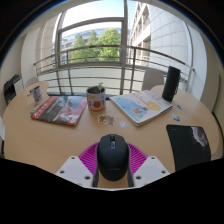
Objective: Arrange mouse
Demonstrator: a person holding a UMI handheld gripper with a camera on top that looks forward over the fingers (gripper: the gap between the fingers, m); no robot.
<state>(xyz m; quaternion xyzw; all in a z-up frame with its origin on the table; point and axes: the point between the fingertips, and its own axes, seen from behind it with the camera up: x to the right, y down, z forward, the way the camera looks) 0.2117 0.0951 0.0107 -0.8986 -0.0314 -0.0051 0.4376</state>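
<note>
A black computer mouse (pixel 112 155) sits between my gripper's (pixel 112 168) two fingers, its front pointing away from me. The magenta pads (pixel 90 158) press against both of its sides, so the gripper is shut on the mouse. It is held just above the near part of the round wooden table (pixel 60 135). A black mouse pad (pixel 189 143) lies on the table to the right of the fingers.
Beyond the fingers stand a mug (pixel 96 97) with a small object (pixel 106 119) before it, a red magazine (pixel 60 109) to the left, an open booklet (pixel 142 105) to the right and a dark speaker (pixel 171 82) far right. A window with a railing is behind.
</note>
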